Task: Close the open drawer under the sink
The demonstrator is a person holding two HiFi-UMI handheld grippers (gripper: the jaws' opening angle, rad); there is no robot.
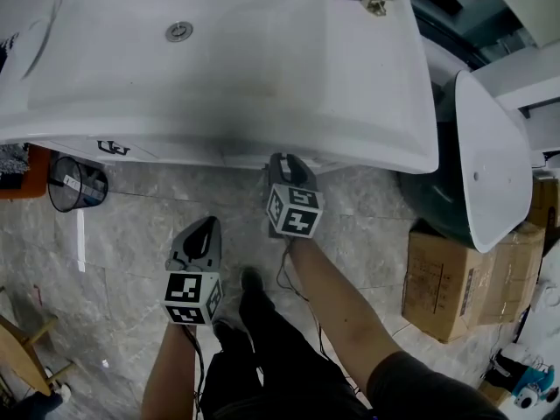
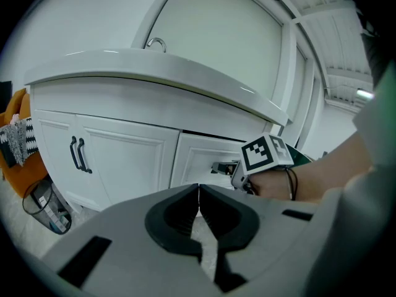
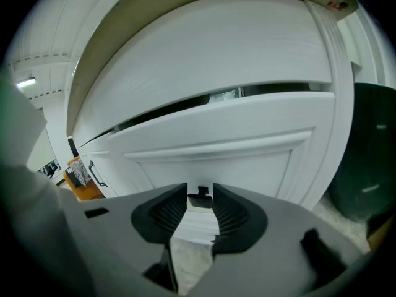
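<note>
**While the drawer stands ajar: push it home squarely**

Since a dark slit shows along its top edge, the drawer [image 3: 210, 159] under the sink [image 1: 262, 77] is not yet shut. Right gripper [image 3: 199, 192] has its jaws spread, the small dark handle [image 3: 199, 199] between the tips (no squeeze that I can make out). Best, I judge: push straight in, level, easing off at the end. Left gripper [image 2: 198, 193] hangs back, jaws pressed together, empty. Drawer front: white, matt, raised frame. Sink: smooth, glossy white. Floor [image 1: 131, 217]: grey stone tile.
</note>
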